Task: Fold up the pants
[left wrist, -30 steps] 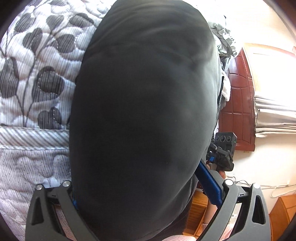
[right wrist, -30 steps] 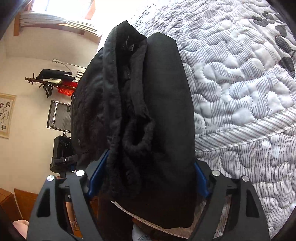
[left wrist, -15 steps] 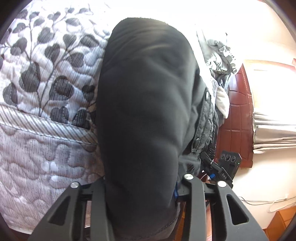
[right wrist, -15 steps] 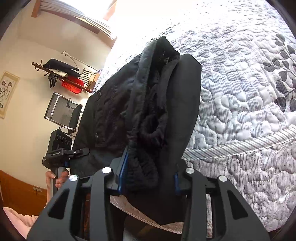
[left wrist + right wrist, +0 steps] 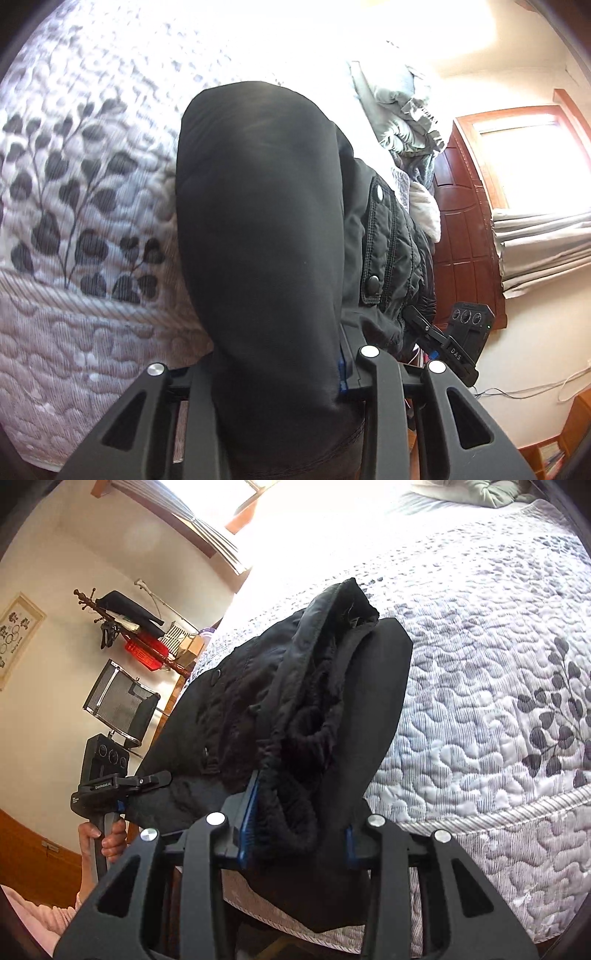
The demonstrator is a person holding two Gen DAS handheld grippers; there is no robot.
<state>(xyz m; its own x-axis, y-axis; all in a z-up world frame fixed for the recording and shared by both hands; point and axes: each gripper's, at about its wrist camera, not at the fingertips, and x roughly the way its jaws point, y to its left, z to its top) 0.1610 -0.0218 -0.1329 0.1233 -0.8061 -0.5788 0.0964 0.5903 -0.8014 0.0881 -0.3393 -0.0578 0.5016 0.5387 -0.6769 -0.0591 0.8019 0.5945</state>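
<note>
The black pants (image 5: pixel 258 229) lie folded on the quilted bed, reaching over its near edge; they also show in the right wrist view (image 5: pixel 295 709), with the fleece-lined waistband bunched. My left gripper (image 5: pixel 273 373) is shut on the smooth outer fold of the pants at the bed's edge. My right gripper (image 5: pixel 295 842) is shut on the bunched waist end. Each gripper shows in the other's view, the right one (image 5: pixel 443 343) and the left one (image 5: pixel 122 782), both at the same near end of the pants.
The bed quilt (image 5: pixel 480 686) is white-grey with a dark leaf print (image 5: pixel 74 206). Grey bedding (image 5: pixel 406 110) is piled at the bed's far end. A dark wood door (image 5: pixel 465 229), a coat rack (image 5: pixel 122 620) and a mesh chair (image 5: pixel 118 701) stand off the bed.
Both grippers' jaws have closed in on the pants. Both views have pulled back, so more of the bed shows and the pants look smaller.
</note>
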